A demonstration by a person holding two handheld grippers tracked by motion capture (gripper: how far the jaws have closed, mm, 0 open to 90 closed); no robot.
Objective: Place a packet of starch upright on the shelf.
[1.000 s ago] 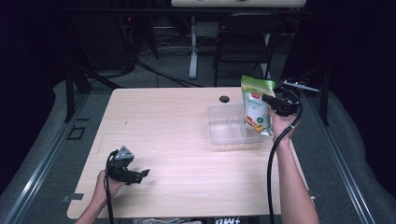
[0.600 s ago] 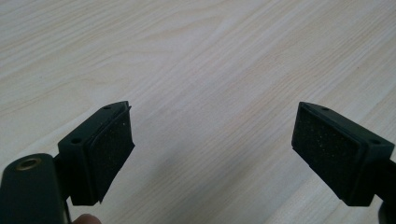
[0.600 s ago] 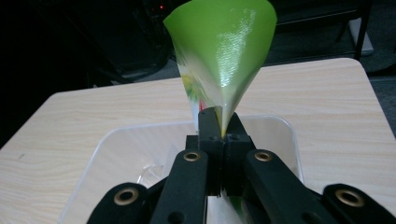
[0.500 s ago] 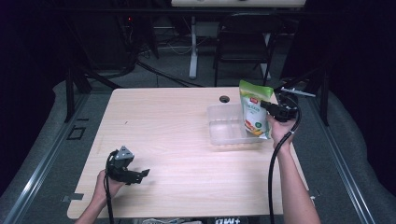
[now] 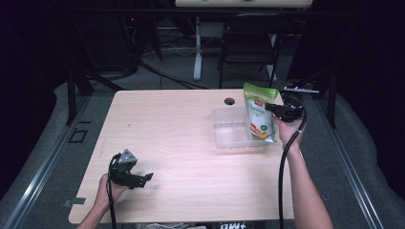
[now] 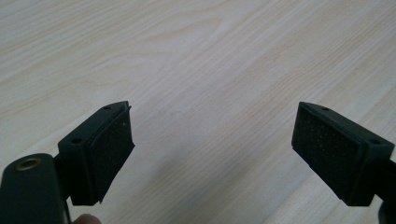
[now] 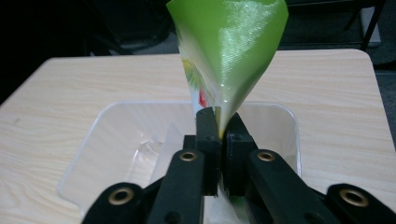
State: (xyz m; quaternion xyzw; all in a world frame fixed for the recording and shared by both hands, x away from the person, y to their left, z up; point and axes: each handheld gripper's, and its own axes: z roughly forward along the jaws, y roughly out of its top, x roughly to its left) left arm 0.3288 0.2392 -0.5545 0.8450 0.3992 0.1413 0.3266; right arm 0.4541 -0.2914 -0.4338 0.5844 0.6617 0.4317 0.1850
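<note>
A green and white snack pouch (image 5: 258, 114) hangs upright over the right end of a clear plastic tray (image 5: 228, 130), held by my right gripper (image 5: 271, 109), which is shut on its edge. In the right gripper view the jaws pinch the pouch (image 7: 229, 51) above the tray (image 7: 116, 140). My left gripper (image 5: 143, 179) rests near the table's front left corner. Its pads (image 6: 327, 149) stand wide apart over bare wood, so the left gripper (image 6: 212, 154) is open and holds nothing.
The light wooden table (image 5: 172, 138) has a dark cable hole (image 5: 229, 101) near its far edge. A black chair (image 5: 248, 52) and a white table leg (image 5: 197, 47) stand on the floor beyond. Cables trail from both grippers toward the front edge.
My right gripper has carried the pouch left and slightly down, from beside the tray's right edge to over its right end. The left gripper has stayed put.
</note>
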